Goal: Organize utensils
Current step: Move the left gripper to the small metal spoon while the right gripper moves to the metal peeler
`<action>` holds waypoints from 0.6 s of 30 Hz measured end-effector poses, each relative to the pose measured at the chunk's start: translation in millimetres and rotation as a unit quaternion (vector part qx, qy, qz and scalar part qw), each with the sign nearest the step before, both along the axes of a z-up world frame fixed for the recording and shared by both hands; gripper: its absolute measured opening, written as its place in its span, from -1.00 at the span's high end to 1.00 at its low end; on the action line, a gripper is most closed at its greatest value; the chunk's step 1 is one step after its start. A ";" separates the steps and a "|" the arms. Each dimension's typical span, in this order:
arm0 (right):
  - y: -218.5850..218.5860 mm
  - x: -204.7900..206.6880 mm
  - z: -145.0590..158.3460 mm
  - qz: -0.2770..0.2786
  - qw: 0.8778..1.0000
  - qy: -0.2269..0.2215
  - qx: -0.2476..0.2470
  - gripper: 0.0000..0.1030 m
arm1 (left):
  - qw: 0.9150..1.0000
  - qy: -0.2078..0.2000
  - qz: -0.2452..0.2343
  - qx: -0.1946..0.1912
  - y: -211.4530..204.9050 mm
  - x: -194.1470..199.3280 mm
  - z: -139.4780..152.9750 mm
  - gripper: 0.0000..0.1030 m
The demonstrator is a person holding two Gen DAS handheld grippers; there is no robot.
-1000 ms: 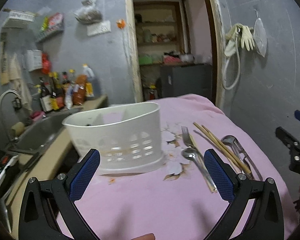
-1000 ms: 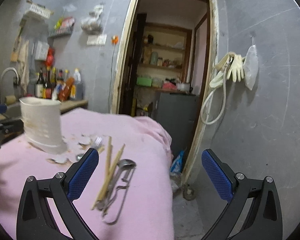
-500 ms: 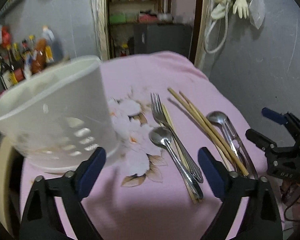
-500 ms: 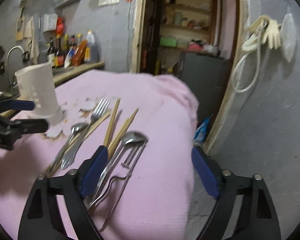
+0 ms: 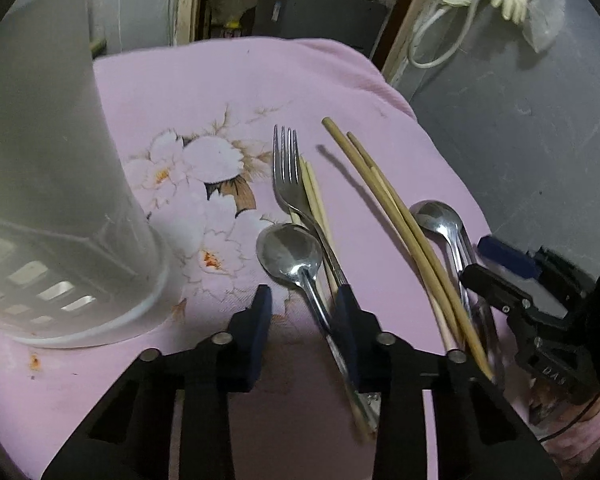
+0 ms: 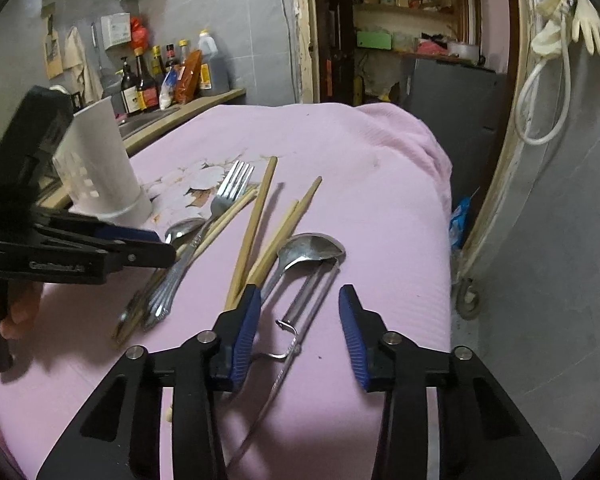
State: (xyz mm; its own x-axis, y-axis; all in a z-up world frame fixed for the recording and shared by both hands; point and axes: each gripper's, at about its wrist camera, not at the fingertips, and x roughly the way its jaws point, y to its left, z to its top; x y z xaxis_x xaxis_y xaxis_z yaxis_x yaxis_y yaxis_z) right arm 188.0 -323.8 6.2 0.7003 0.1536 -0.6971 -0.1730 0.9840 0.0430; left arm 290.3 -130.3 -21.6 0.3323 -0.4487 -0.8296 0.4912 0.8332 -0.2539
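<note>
The utensils [image 5: 300, 216] lie loose near the right edge of the pink-covered tabletop [image 5: 228, 80], none yet in the white holder [image 5: 48, 184] at its left. Both grippers have dropped from a raised, wide-open pose. The left gripper [image 5: 302, 304] is closing its narrow jaws around a spoon [image 5: 296, 258] handle; the right gripper [image 6: 298, 312] is closing over the ladle [image 6: 310, 252] handle, neither pinched yet.

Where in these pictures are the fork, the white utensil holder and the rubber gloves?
fork [image 5: 286, 168], left wrist view, on its tines.
white utensil holder [image 6: 100, 168], right wrist view, on its side wall.
rubber gloves [image 6: 590, 26], right wrist view, on the palm.
</note>
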 end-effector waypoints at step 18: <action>-8.8 0.7 -4.5 -0.016 0.995 0.041 0.090 0.65 | 0.999 0.042 0.000 -0.031 18.6 -3.4 3.6 0.99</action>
